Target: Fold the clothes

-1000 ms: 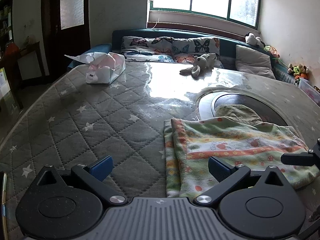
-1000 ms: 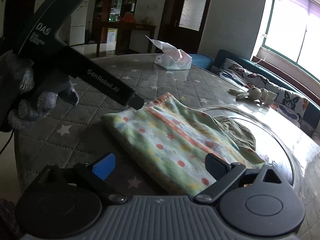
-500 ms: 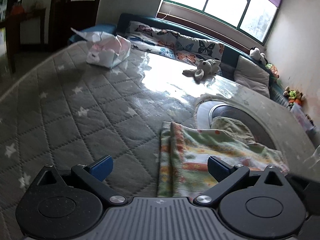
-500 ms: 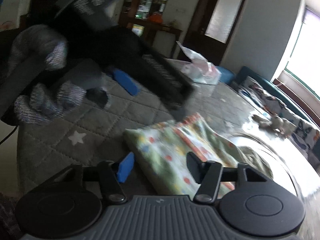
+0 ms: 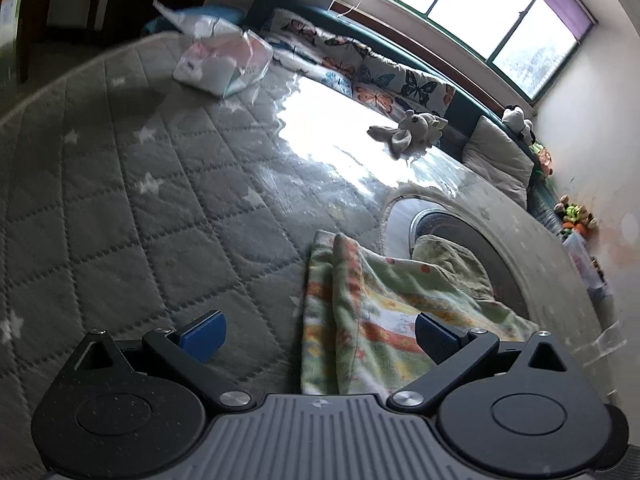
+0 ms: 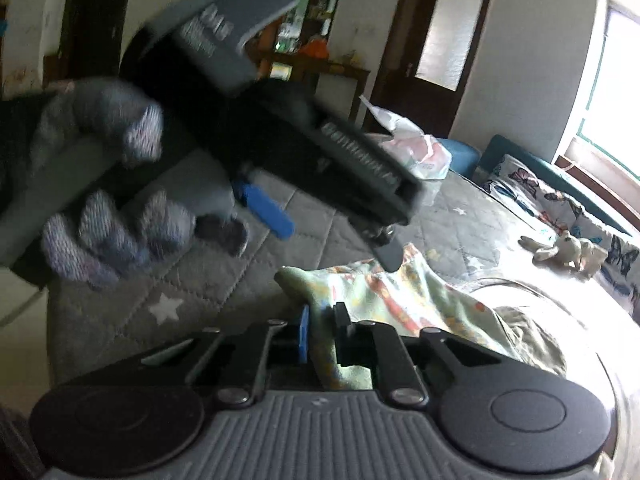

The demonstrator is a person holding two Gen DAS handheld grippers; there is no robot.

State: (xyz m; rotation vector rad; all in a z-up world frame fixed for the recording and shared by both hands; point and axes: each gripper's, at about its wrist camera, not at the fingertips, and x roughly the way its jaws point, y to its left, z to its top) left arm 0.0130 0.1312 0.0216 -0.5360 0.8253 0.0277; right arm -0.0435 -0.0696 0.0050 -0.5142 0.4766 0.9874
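Note:
A folded green cloth with orange dots and stripes (image 5: 372, 312) lies on the grey quilted table cover (image 5: 160, 208). My left gripper (image 5: 320, 332) is open, its fingers wide apart over the cloth's near edge. In the right wrist view my right gripper (image 6: 320, 336) is shut on a corner of the same cloth (image 6: 404, 300), which is pinched between the pads and lifted a little. The left gripper (image 6: 320, 224) shows there too, held by a gloved hand (image 6: 104, 216), blurred, above the cloth's far corner.
A white plastic bag (image 5: 224, 64) sits at the table's far left. A plush rabbit (image 5: 408, 130) lies near the far edge. A round turntable recess (image 5: 472, 236) lies beside the cloth. A butterfly-print sofa (image 5: 384, 84) runs under the window.
My right gripper has gone from wide open to shut on the cloth's corner. My left gripper has tilted and moved in over the cloth, still open.

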